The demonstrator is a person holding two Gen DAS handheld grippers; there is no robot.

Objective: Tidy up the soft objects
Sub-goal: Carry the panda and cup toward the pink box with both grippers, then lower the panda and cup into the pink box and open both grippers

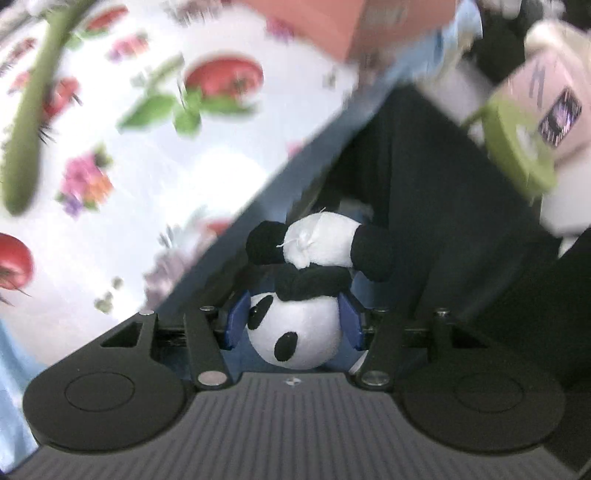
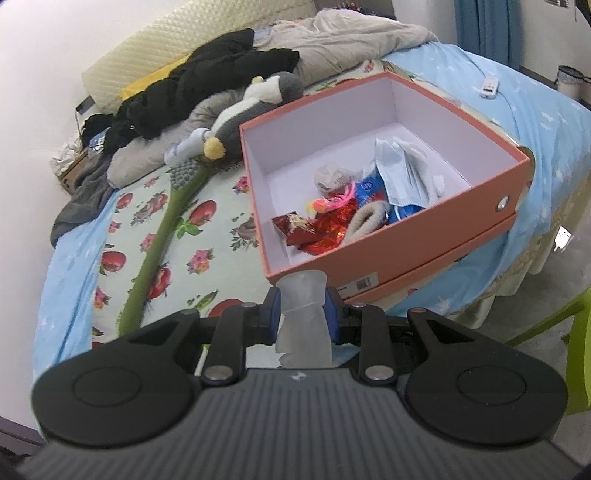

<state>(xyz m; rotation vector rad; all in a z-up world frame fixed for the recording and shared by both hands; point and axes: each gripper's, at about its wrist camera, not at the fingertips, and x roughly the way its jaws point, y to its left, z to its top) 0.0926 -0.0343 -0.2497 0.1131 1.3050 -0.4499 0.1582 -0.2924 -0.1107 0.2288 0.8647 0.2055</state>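
My left gripper (image 1: 293,321) is shut on a small black-and-white panda plush (image 1: 299,291), held by its head with its body pointing away, beside the edge of the bed. My right gripper (image 2: 301,317) is shut on a translucent white soft piece (image 2: 303,321), held just in front of an open orange box (image 2: 436,229) on the bed. The box holds several soft items: a light blue face mask (image 2: 397,173), red foil wrappers (image 2: 325,229), a beige fuzzy item (image 2: 365,221). A corner of the box also shows blurred in the left wrist view (image 1: 332,26).
A floral bedsheet (image 2: 207,236) covers the bed, also seen in the left wrist view (image 1: 147,147). A long green plush stem (image 2: 159,240) lies on it. A grey penguin plush (image 2: 251,99), black clothes (image 2: 207,81), a grey blanket (image 2: 351,40) and a cream pillow (image 2: 177,40) lie behind.
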